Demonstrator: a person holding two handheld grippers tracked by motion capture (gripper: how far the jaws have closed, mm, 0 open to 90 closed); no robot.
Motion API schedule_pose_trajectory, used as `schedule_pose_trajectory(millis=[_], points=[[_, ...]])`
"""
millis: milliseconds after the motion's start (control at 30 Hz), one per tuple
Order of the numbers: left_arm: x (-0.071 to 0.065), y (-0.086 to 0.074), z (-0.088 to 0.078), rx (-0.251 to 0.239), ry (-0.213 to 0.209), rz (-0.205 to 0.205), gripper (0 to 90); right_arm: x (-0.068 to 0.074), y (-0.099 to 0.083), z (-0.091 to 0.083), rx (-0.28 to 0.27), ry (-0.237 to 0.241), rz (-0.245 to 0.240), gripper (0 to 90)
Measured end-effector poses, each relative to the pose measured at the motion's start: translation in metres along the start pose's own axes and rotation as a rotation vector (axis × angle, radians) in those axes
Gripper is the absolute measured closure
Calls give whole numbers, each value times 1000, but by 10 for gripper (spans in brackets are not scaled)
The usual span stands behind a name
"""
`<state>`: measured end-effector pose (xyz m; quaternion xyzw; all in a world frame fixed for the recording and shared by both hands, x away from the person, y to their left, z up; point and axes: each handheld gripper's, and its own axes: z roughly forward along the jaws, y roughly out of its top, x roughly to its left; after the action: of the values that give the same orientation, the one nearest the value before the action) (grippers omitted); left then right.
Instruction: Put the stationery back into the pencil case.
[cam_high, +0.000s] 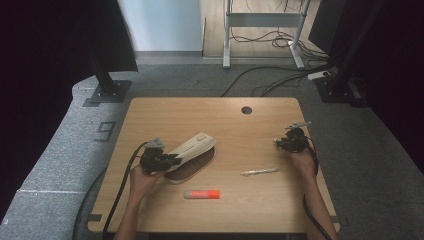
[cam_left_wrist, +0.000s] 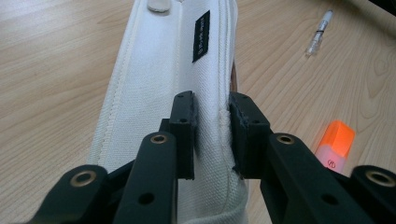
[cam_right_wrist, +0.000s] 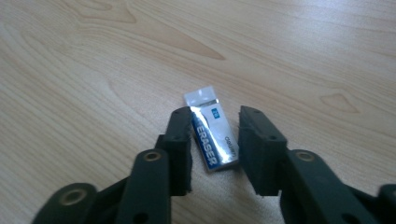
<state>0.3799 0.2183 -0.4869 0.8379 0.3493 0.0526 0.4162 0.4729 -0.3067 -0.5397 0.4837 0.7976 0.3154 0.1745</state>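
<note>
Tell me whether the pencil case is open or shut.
Open: in the high view the pencil case has its cream flap lifted by the left gripper, exposing the dark brown inside.
</note>
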Motion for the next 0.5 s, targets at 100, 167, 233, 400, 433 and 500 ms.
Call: schedule_pose_trajectory(millis=[100, 167, 233, 400, 433, 500], points=[[0, 0, 0, 2, 1, 1, 725, 1, -1, -1, 3, 1, 6, 708], [0, 0, 0, 1, 2, 1, 726, 1, -1, -2, 5, -2, 8, 710], [0, 0, -1, -1, 4, 1, 729, 2, -1, -2, 7, -11, 6, 712], [0, 1, -2, -6, 8, 2, 734, 6, 0, -6, -3, -9, 9, 714], [0, 1, -2, -7, 10, 2, 735, 7, 1, -7, -4, -5, 10, 713], [0, 1, -2, -8, 10, 1, 736, 9, 1, -10, -10, -3, 7, 713]])
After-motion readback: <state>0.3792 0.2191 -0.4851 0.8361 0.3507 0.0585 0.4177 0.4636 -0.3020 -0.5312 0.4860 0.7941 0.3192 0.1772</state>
